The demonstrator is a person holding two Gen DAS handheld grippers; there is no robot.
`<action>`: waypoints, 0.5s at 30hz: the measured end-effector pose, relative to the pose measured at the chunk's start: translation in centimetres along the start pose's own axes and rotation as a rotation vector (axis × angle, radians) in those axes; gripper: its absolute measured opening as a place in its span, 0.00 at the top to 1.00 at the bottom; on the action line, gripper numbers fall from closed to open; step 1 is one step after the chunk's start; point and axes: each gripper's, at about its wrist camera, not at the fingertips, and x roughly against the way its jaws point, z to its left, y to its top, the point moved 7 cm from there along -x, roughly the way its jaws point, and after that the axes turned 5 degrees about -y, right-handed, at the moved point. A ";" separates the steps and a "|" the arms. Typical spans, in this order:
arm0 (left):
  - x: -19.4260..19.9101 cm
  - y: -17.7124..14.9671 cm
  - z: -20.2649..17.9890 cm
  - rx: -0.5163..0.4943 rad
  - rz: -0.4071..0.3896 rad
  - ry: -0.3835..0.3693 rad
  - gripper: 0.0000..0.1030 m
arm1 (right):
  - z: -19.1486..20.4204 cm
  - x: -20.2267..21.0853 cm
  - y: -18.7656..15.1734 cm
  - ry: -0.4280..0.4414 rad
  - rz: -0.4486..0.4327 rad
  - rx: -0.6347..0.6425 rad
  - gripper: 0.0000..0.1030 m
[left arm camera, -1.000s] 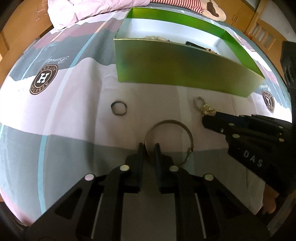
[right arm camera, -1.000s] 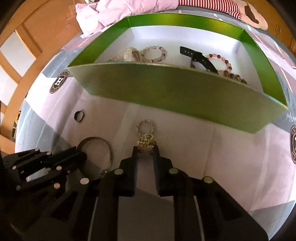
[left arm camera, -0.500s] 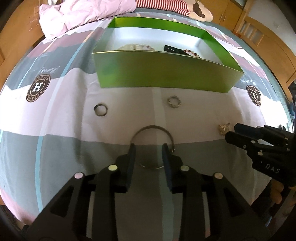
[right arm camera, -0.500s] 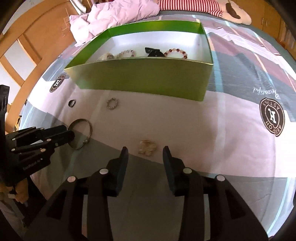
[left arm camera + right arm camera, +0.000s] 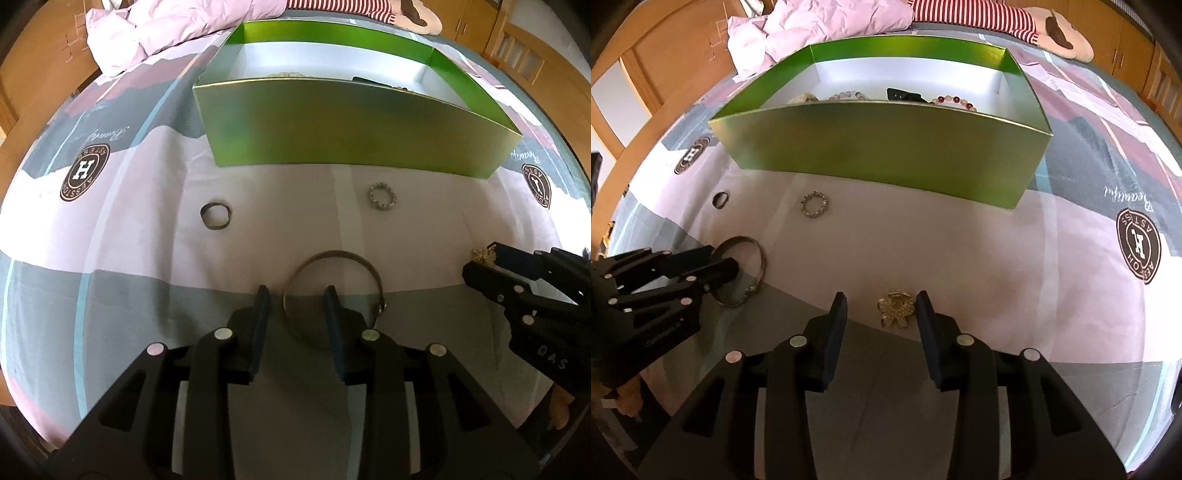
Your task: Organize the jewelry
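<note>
Left wrist view: left claw [image 5: 297, 295] is spread wide, holding nothing, low over the bed [image 5: 140, 258]; its right finger sits inside the silver bangle [image 5: 334, 291] loop, its left finger just outside the near-left rim, so that stretch of band lies between the fingers. Bangle lies flat, clasp on its right side. Right wrist view: right claw [image 5: 881, 301] is also spread wide and empty, bracketing the gold brooch [image 5: 895, 308], which lies flat on the sheet between the two fingertips, nearer the right finger, not visibly touched. Each claw is the nearer one to its own piece; the two are well apart. Judgement: both are lined up for a pinch, closing is what comes next. Farther out, a dark ring [image 5: 216, 216] to the left and a beaded ring [image 5: 383, 196] to the right lie loose, near the front wall of the green box [image 5: 886, 147]. Box is open-topped, with bead bracelets [image 5: 955, 101] and a black strap [image 5: 905, 95] already inside. Four pieces are outside the box.
</note>
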 end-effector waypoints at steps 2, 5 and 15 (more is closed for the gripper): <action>0.0 0.0 0.1 0.001 -0.002 -0.004 0.76 | 0.0 -0.1 -0.1 -0.020 -0.006 0.015 0.75; 0.0 0.1 0.1 -0.002 -0.006 -0.008 0.90 | 0.0 -0.1 -0.2 -0.026 -0.011 0.020 0.79; 0.4 -0.2 -0.3 0.000 -0.014 0.008 0.95 | -0.1 0.3 -0.6 -0.025 -0.014 0.023 0.79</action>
